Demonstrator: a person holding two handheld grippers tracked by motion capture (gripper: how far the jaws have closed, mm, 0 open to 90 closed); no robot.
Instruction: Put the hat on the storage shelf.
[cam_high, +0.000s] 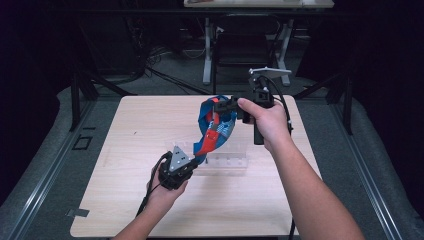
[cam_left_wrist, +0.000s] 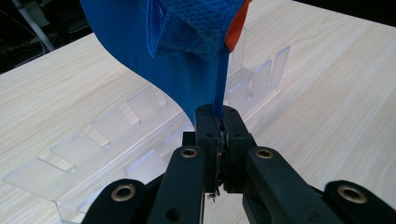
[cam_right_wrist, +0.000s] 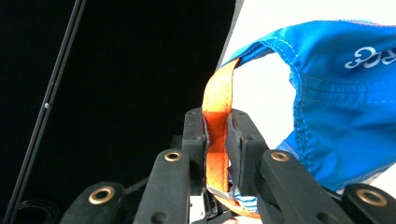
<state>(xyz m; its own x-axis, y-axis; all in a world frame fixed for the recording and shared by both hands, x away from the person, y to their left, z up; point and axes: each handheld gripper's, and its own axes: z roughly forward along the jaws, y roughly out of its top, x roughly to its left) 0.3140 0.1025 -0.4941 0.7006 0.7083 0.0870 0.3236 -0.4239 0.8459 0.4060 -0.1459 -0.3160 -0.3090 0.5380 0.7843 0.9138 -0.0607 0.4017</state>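
The left gripper (cam_left_wrist: 218, 133) has its jaws clenched on a thin blue edge of the blue garment (cam_left_wrist: 187, 56), which rises just above them. The right gripper (cam_right_wrist: 217, 135) grips the garment's orange strap (cam_right_wrist: 218, 112) between its jaws. The garment hangs stretched between both, above the clear plastic rack (cam_high: 227, 161) on the worktop (cam_high: 125, 130).

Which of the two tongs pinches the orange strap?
The right tongs, held higher, pinch the orange strap; the left tongs clamp the blue fabric garment's edge.
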